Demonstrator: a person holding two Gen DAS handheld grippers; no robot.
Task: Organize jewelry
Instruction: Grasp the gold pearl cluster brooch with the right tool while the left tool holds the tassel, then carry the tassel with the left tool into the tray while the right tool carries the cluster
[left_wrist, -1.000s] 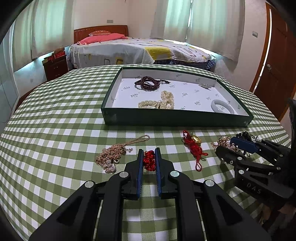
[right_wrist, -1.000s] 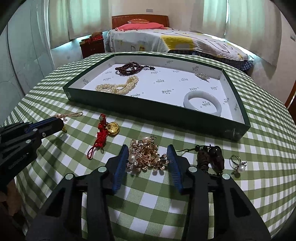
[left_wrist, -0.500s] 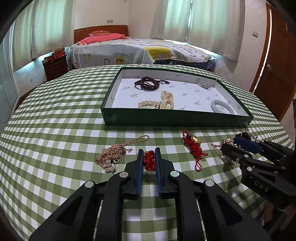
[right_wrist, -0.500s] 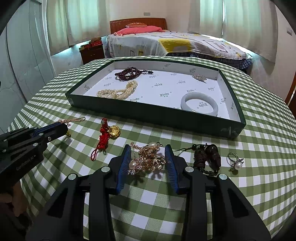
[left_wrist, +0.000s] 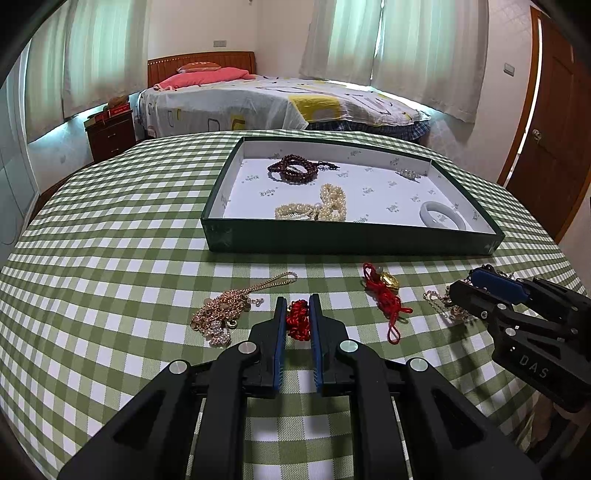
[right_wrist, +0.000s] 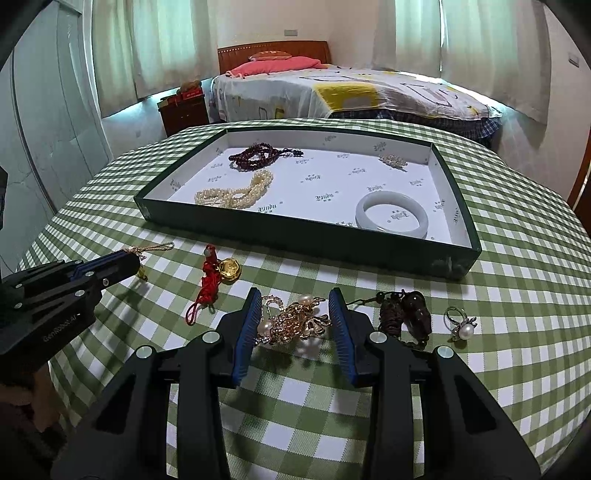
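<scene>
Left gripper (left_wrist: 297, 314): jaws narrow, pads pressed on a red knotted cord (left_wrist: 297, 321) lying on the checked tablecloth (left_wrist: 110, 280)
Right gripper (right_wrist: 295, 314): jaws partly apart around a gold and pearl brooch cluster (right_wrist: 293, 325); left pad touches it, right pad looks just clear, so a firm grip cannot be told
Green tray (right_wrist: 458, 254): at 12 o'clock from both grippers, well apart from them
In the tray: dark bead bracelet (right_wrist: 255, 156) at 11 o'clock, pearl strand (right_wrist: 236, 194) just below it, white bangle (right_wrist: 391, 218) at 4 o'clock, small sparkly piece (right_wrist: 393, 160) at 1 o'clock
Loose on the cloth: gold chain (left_wrist: 225, 314) at 9 o'clock of the left gripper; red cord with gold charm (right_wrist: 218, 277) between the grippers; dark wooden beads (right_wrist: 404, 315) and pearl ring (right_wrist: 461, 326) at 3 o'clock of the right gripper
</scene>
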